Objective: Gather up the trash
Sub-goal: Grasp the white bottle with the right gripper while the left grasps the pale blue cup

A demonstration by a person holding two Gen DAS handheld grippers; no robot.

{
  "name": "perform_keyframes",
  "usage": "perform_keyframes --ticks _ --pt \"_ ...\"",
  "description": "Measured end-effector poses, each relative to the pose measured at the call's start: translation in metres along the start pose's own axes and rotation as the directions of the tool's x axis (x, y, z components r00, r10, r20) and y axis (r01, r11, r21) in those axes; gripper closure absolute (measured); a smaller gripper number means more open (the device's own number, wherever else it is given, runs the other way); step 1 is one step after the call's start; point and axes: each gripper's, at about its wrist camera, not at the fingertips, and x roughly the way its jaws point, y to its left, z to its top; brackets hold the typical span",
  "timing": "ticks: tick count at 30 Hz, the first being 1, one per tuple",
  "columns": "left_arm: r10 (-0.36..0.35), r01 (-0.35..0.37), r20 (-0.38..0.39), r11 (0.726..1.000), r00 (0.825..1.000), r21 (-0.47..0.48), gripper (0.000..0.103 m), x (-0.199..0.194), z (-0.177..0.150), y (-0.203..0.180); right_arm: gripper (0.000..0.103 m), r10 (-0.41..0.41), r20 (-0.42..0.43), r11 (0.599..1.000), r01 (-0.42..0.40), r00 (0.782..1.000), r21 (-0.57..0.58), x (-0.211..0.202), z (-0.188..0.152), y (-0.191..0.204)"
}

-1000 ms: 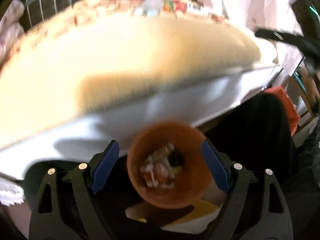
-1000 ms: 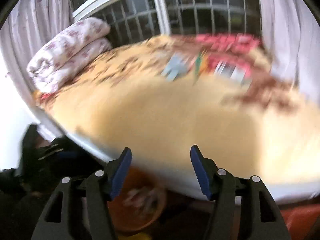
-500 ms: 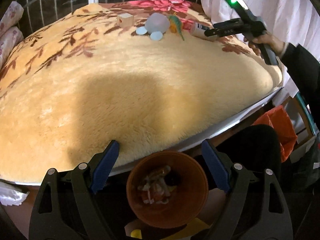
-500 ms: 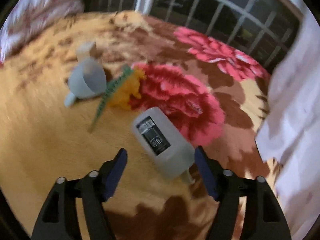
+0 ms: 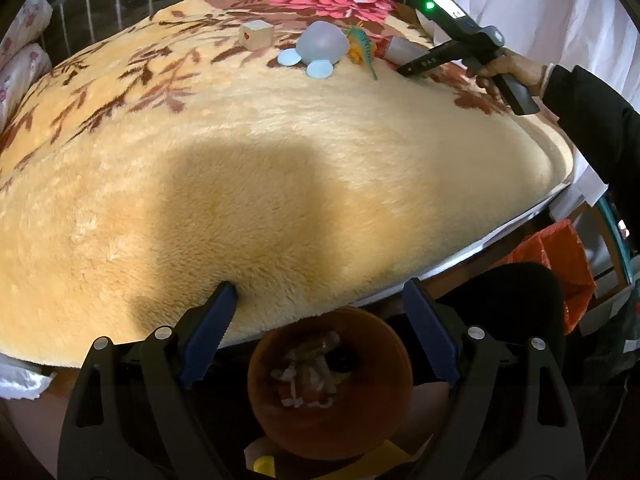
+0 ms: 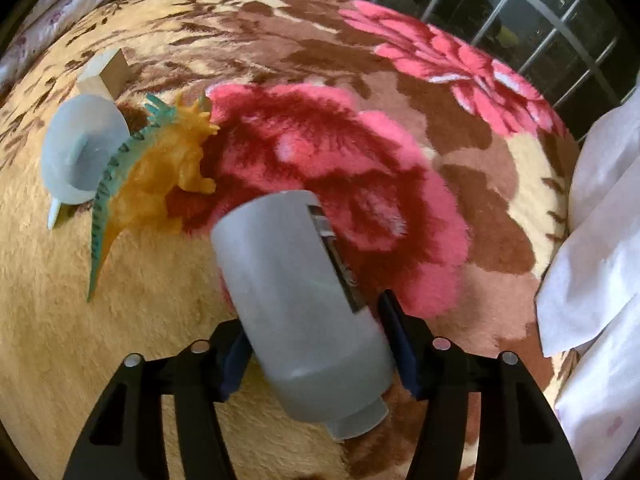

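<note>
The grey bottle [image 6: 304, 312] hides the right claw's [image 6: 316, 354] blue pads' inner faces.

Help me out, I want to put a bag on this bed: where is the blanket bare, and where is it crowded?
Bare: the wide yellow blanket between the left tool and the toys. Crowded: the far strip, where wooden cube, pale funnel, toy dinosaur and grey bottle, in the right tool, sit close together.

On the blanket [image 5: 280, 168] lie one grey bottle [image 6: 304, 320], one orange toy dinosaur [image 6: 160, 176], one wooden block [image 5: 256, 36] and one pale blue cup [image 5: 322, 45]. Two small blue discs [image 5: 319, 69] sit beside it. One orange bin [image 5: 330, 384] holds scraps, perhaps several, too jumbled to count.
</note>
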Motion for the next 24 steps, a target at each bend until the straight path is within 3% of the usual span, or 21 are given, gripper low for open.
perform_keyframes --ticks 3,5,7,9,10,13,16,19,22,24 --pt "-0.011 0.011 0.007 1.000 1.000 -0.011 0.021 -0.006 -0.002 -0.001 0.047 0.056 -0.011 0.995 -0.055 0.998 0.079 -0.003 0.002 -0.008" --pt "-0.006 0.006 0.016 1.000 1.000 0.002 0.021 -0.011 -0.003 -0.004 0.048 0.144 0.022 0.974 -0.145 0.989 0.173 -0.012 -0.003 -0.017" --pt "0.002 -0.003 0.025 1.000 1.000 0.021 0.021 -0.014 -0.001 -0.007 0.048 0.202 0.074 0.943 -0.214 0.977 0.255 -0.026 -0.012 -0.024" --pt "0.010 -0.012 0.035 0.999 0.999 0.040 0.021 -0.016 0.005 -0.010 0.048 0.270 0.139 0.881 -0.302 0.953 0.363 -0.043 -0.030 -0.031" --pt "0.023 -0.026 0.056 0.998 0.998 0.060 0.021 -0.017 0.013 -0.014 0.048 0.299 0.179 0.849 -0.347 0.937 0.399 -0.052 -0.040 -0.032" --pt "0.042 -0.057 0.115 0.990 0.992 0.125 0.018 -0.016 0.040 -0.025 0.048 0.401 0.387 0.717 -0.548 0.830 0.432 -0.092 -0.090 -0.021" --pt "0.067 -0.098 0.161 0.976 0.985 0.193 0.016 0.006 0.080 -0.034 0.048 0.363 0.498 0.675 -0.591 0.787 0.442 -0.119 -0.140 0.005" --pt "0.095 -0.129 0.156 0.965 0.983 0.228 0.016 0.042 0.128 -0.038 0.048 0.308 0.533 0.673 -0.576 0.788 0.463 -0.132 -0.179 0.036" --pt "0.143 -0.180 0.163 0.955 0.976 0.235 0.016 0.074 0.169 -0.037 0.048 0.294 0.567 0.628 -0.602 0.770 0.492 -0.137 -0.215 0.059" --pt "0.144 -0.177 0.147 0.953 0.979 0.245 0.016 0.095 0.192 -0.033 0.048 0.273 0.592 0.602 -0.615 0.759 0.510 -0.142 -0.232 0.069"
